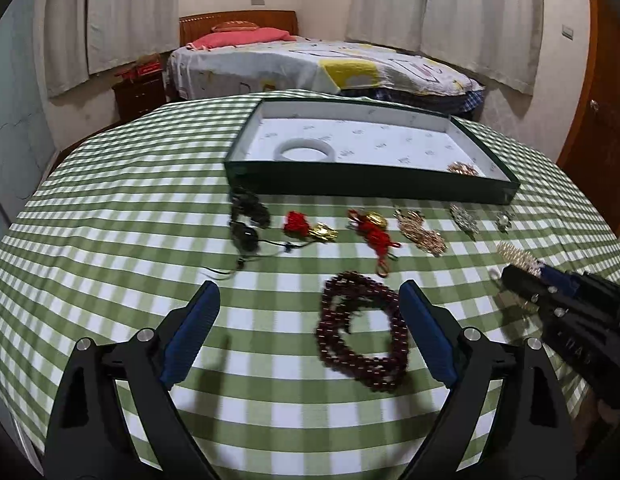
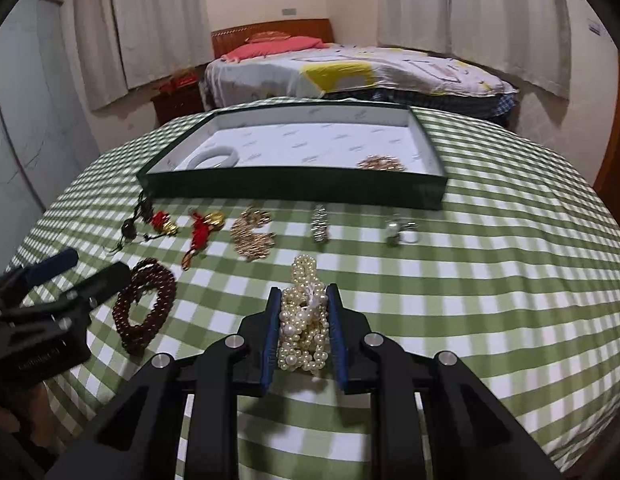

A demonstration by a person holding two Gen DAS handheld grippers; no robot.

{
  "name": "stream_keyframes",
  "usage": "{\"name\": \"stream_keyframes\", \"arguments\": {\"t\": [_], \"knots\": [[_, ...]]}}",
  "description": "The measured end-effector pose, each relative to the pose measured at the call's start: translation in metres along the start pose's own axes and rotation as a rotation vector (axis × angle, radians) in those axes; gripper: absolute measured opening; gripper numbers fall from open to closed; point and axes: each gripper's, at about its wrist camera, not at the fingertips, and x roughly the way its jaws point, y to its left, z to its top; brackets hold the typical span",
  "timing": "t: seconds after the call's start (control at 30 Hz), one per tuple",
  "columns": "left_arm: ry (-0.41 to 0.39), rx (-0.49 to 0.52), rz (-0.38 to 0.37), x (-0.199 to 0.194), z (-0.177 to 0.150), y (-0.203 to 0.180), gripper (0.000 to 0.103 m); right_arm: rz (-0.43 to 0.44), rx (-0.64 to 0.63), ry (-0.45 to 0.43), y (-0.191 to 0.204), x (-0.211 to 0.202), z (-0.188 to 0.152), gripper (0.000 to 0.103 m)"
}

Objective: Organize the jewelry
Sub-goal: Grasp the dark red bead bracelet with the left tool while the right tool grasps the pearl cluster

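Only rightward: pearls [image 2: 303, 320] between fingers [image 2: 273, 332].

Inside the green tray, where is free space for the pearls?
The tray floor is bare between the white bangle and the gold piece, and along its back wall. The tablecloth in front of the tray is crowded with a row of jewelry.

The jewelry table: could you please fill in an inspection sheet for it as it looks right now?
Surface: green checked tablecloth.
Job's things: green tray holding a white bangle and a gold piece; dark red beads, red tassel charms and other pieces lie loose.
Clutter: nothing seen.
Grippers: left gripper open over the tablecloth beside the beads; right gripper shut on the pearl bundle.
Cables: nothing seen.
Surroundings: bed, curtains.
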Motion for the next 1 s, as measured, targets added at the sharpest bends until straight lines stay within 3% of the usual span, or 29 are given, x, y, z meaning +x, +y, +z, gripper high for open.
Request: {"name": "stream_keyframes", "arguments": {"t": [0.5, 0.6, 0.77, 0.87, 1.0], "knots": [[0.074, 0.021, -0.017, 0.025, -0.01, -0.016, 0.088, -0.005, 0.034, -0.011, -0.017, -0.003, -0.003, 0.023], [0.066, 0.027, -0.009, 0.022, -0.01, -0.016, 0.078, -0.004, 0.038, -0.008, -0.018, -0.002, -0.003, 0.023], [0.049, 0.027, -0.015, 0.018, -0.011, -0.012, 0.046, 0.0, 0.04, -0.005, -0.016, 0.001, -0.004, 0.023], [0.04, 0.018, -0.015, 0.016, -0.012, -0.008, 0.033, 0.001, 0.037, -0.004, -0.016, 0.001, -0.005, 0.023], [0.032, 0.016, -0.032, 0.016, -0.012, -0.006, 0.021, 0.002, 0.036, -0.003, -0.016, 0.002, -0.005, 0.023]]}}
